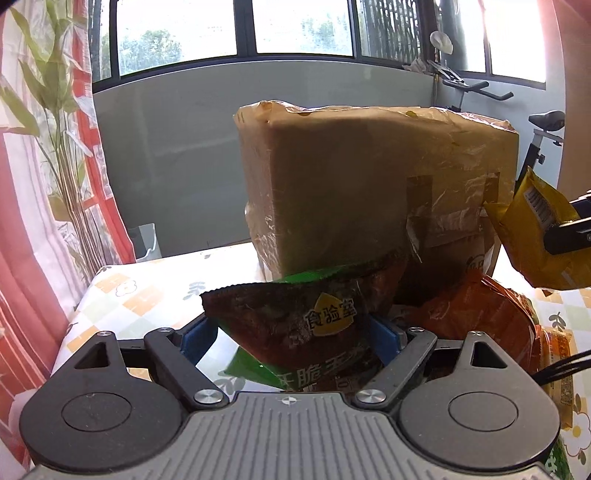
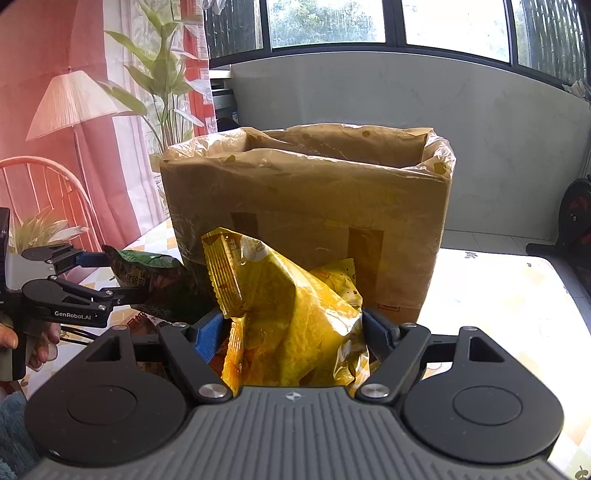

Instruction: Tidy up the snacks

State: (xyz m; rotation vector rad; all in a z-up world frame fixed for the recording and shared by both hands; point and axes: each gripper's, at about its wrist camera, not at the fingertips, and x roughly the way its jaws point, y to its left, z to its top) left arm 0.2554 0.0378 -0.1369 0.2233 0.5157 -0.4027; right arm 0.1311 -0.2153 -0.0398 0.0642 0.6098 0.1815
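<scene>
A: Room: big dark-framed windows [image 1: 236, 29] along the back, grey wall below them, red-and-white curtain [image 1: 22, 221] on the left with a leafy plant [image 2: 162, 74] in front. Floor lamp [image 2: 70, 99] and a curved red chair back [image 2: 48, 184] show in the right wrist view. Exercise bike [image 1: 539, 122] back right.

B: Surface?

A: Table [image 1: 147, 288] under a pale cloth with orange checks and flower prints. Sunlit patch on its right side.

B: Snacks?

A: Left gripper [image 1: 291, 332] is clamped on a dark brown and green snack bag [image 1: 295, 317], yellow badge with Chinese print, held off the table, just in front of the box. Right gripper [image 2: 291, 332] grips a crinkled yellow snack bag [image 2: 291, 314], glossy, serrated top seal, also raised. Blue pads press both bags from the sides.

B: The box?

A: Tall cardboard box [image 2: 306, 221], upright mid-table, lined with a clear plastic liner folded over the rim, tape strips on the front. Top open; can't see inside.

B: Anything in the way?

A: Orange snack pack [image 1: 480, 306] lies on the table right of the left gripper, against the box base. More packs beside it, labels unreadable. The box wall stands between both held bags and the opening. A hand [image 2: 37, 347] holds the left gripper's handle.
</scene>
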